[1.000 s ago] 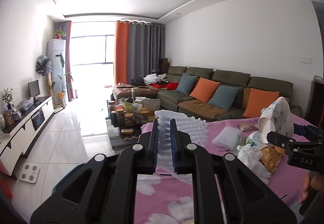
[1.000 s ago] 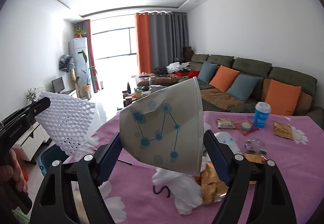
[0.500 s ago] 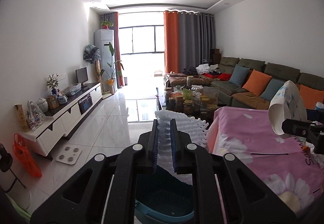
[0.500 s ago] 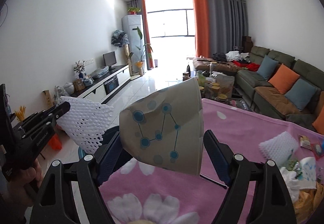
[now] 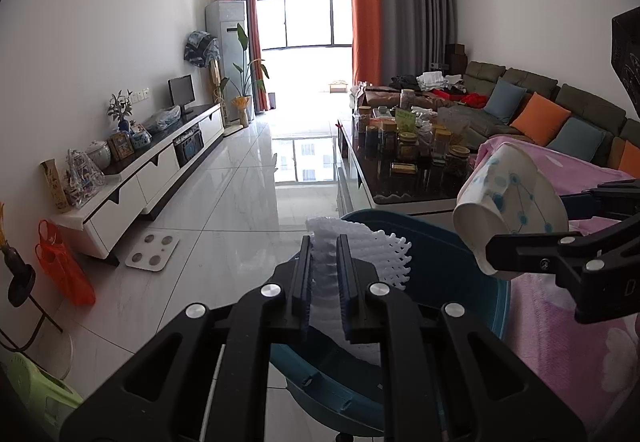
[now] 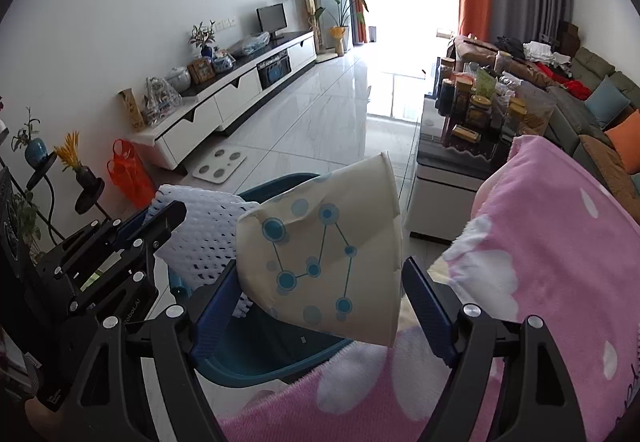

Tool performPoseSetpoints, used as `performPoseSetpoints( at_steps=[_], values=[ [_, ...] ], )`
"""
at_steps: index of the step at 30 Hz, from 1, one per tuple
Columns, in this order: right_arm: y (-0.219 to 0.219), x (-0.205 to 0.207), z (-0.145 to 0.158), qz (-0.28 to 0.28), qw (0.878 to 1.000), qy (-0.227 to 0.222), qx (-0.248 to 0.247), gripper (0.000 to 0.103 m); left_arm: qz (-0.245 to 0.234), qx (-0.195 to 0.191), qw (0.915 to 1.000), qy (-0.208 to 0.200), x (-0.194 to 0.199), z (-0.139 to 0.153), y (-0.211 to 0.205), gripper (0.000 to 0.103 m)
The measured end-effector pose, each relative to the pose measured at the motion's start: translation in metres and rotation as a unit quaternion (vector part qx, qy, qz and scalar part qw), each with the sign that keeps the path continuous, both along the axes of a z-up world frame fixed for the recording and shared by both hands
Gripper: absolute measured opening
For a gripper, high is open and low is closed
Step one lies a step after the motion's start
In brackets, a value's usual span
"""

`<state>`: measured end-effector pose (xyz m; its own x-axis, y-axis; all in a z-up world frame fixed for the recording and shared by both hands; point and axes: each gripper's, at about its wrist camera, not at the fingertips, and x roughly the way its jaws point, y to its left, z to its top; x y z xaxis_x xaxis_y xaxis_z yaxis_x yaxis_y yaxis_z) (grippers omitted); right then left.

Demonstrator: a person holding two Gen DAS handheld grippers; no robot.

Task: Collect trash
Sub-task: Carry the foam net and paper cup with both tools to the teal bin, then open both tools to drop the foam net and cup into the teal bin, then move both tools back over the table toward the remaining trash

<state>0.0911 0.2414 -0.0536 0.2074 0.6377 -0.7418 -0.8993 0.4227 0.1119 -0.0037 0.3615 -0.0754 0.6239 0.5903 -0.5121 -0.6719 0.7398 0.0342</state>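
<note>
My left gripper (image 5: 324, 262) is shut on a white foam net sleeve (image 5: 384, 258) and holds it over the teal trash bin (image 5: 456, 290) on the floor. My right gripper (image 6: 320, 290) is shut on a crushed white paper cup with blue dots (image 6: 328, 254), above the bin's rim (image 6: 256, 362) at the table's edge. In the left wrist view the cup (image 5: 516, 202) hangs to the right of the bin. In the right wrist view the foam net (image 6: 208, 238) and the left gripper (image 6: 160, 218) are at the left.
A table with a pink flowered cloth (image 6: 540, 282) is at the right. A black coffee table with jars (image 5: 408, 166) stands beyond the bin. A white TV cabinet (image 5: 152, 170), a floor scale (image 5: 152, 250) and an orange bag (image 5: 64, 270) are at the left.
Both grippers have swung left, away from the table, and down over the teal bin, which now fills the lower middle. Both still hold their items.
</note>
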Motion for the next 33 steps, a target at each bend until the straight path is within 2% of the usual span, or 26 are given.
performPoseSetpoints(
  at_steps=[3,6,7,8,10,12,14,22,24,29,33],
  values=[
    [0.009,-0.001,-0.008,0.010,1.000,0.008,-0.016,0.078,0.003,-0.005,0.9999,0.009,0.004,-0.016,0.011,0.013],
    [0.018,0.004,-0.015,0.015,0.999,0.033,-0.028,0.079,0.001,-0.018,0.9998,0.012,0.010,-0.029,0.021,0.020],
    [0.023,0.003,-0.015,0.014,0.999,0.033,-0.032,0.079,-0.001,-0.021,0.9997,0.012,0.010,-0.032,0.025,0.028],
    [0.027,0.005,-0.017,0.017,0.999,0.034,-0.037,0.079,0.002,-0.016,0.9998,0.010,0.010,-0.033,0.026,0.041],
    [0.032,0.005,-0.020,0.023,0.998,0.043,-0.048,0.081,0.005,-0.013,0.9999,0.004,0.010,-0.033,0.026,0.054],
    [0.031,0.005,-0.019,0.021,0.998,0.046,-0.045,0.086,0.012,-0.007,0.9999,0.004,0.007,-0.031,0.027,0.056],
    [0.032,0.008,-0.021,0.023,0.997,0.054,-0.046,0.091,0.018,-0.010,0.9998,0.001,0.004,-0.030,0.028,0.063],
    [0.028,0.013,-0.021,0.009,0.997,0.063,-0.032,0.093,0.030,0.004,0.9995,-0.005,-0.006,-0.016,0.021,0.079],
    [0.024,0.013,-0.019,0.006,0.998,0.059,-0.028,0.093,0.035,0.005,0.9993,-0.008,-0.009,-0.013,0.021,0.080],
    [0.009,0.018,-0.007,-0.003,0.998,0.056,-0.003,0.094,0.053,0.007,0.9982,-0.028,-0.022,0.003,0.016,0.096],
    [-0.011,0.021,0.010,-0.016,0.998,0.044,0.029,0.096,0.055,0.016,0.9971,-0.050,-0.032,0.025,0.003,0.097]
  ],
)
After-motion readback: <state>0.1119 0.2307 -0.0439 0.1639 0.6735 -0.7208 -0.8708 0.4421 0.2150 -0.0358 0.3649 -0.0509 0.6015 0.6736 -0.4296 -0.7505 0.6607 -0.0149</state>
